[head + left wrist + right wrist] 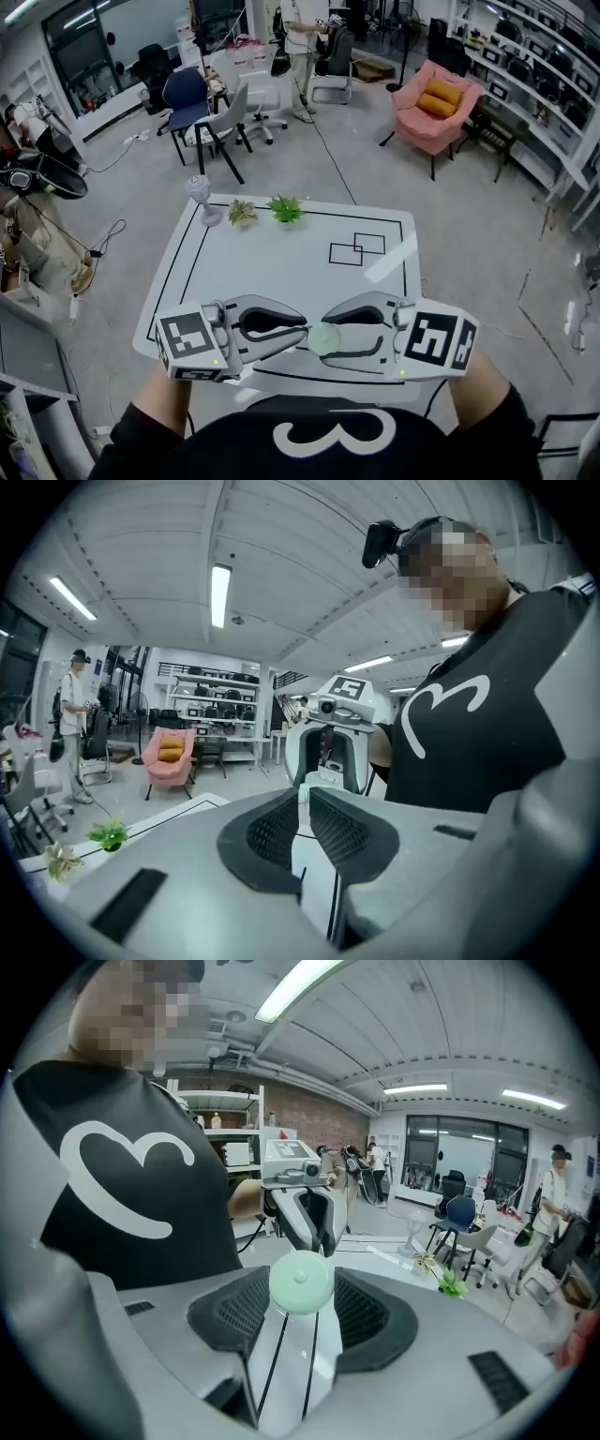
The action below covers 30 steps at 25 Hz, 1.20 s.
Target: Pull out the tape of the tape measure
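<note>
A round pale green tape measure (325,339) hangs over the near edge of the white table (281,272), and my right gripper (330,341) is shut on it. In the right gripper view the disc (301,1282) sits between the dark pads. My left gripper (306,330) faces the right one, tip to tip, right against the disc. Its jaws stand almost together, with a small pale piece (302,787) of the tape measure pinched at their tips. No drawn-out tape shows in any view.
Two small potted plants (242,213) (285,208) and a pale goblet (200,192) stand at the table's far edge. Black outlined squares (356,248) are marked at the right. Beyond the table are office chairs (192,103) and a pink armchair (433,108).
</note>
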Available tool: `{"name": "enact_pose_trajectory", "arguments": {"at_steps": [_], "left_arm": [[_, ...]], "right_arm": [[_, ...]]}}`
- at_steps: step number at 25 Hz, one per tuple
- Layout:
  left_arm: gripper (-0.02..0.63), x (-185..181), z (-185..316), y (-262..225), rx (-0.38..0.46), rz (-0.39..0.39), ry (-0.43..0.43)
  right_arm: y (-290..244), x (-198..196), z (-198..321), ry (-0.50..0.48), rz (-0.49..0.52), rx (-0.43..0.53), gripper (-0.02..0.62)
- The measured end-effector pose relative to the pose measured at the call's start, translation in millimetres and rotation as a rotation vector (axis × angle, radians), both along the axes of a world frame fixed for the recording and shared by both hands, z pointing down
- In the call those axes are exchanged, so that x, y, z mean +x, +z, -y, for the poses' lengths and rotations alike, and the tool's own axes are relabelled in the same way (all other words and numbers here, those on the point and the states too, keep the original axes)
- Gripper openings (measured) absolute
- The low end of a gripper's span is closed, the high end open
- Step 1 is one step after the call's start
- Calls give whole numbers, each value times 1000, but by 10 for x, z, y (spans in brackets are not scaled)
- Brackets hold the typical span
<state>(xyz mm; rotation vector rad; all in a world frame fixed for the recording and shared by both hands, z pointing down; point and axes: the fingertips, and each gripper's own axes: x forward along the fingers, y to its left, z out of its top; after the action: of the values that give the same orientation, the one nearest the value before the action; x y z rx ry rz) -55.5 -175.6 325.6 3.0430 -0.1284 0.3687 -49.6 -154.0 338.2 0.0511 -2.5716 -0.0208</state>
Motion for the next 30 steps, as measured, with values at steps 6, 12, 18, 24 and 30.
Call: {"name": "enact_pose_trajectory", "arguments": {"at_steps": [6,12,18,24,30], "left_arm": [[15,25,13,33,27,28,31],[11,31,66,46,41,39,-15],[9,-8,121,106,16,25,-61],[9,-169,332,199,-10,13,-173],[9,-347,515,189,13,22,-330]], "right_arm": [[36,2,55,-4,-21,7,218],[51,-15,103,24,-12,17,219],[132,24,153,59,-2,7,218],[244,119,305,134,-8,-5,218],[227,214,455,233,17,22,218]]}}
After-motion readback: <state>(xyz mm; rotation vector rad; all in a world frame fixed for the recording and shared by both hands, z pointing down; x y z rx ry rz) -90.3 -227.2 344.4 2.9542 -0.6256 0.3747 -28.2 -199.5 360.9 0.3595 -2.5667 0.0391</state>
